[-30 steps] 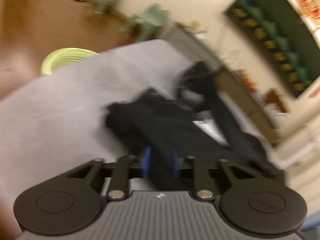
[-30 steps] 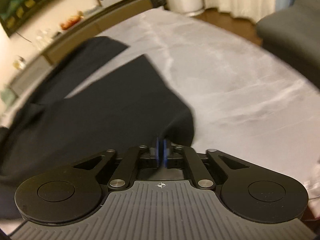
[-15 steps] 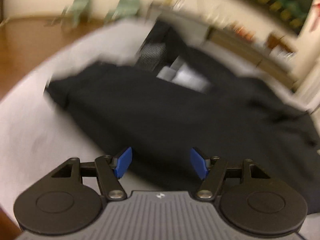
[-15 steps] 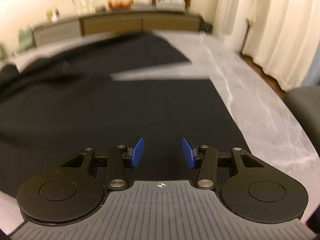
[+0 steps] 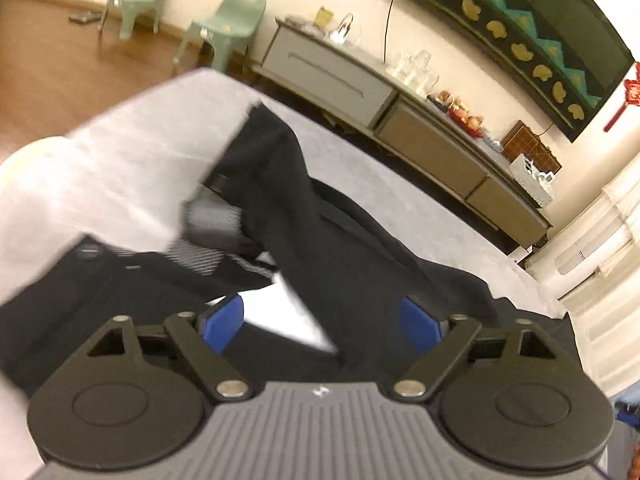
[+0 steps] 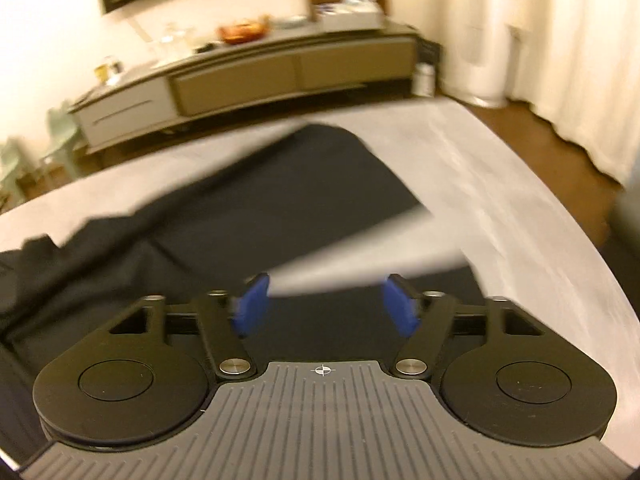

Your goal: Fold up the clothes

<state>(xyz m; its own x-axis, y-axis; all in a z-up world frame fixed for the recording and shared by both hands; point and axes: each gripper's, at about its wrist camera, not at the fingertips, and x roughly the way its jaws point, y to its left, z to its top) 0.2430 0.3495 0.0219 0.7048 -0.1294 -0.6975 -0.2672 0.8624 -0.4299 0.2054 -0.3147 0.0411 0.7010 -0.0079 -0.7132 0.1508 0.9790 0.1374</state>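
Between the spread blue fingers [image 5: 222,322] of the left gripper [image 5: 320,322] nothing is held; the right gripper [image 6: 326,314] is likewise wide open and empty. Black trousers [image 5: 320,216] are spread across the grey bed [image 6: 500,184], beneath both grippers.

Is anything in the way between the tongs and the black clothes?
No, nothing visible. Both the left tongs and the right tongs are open right above the black clothes on the grey cover.
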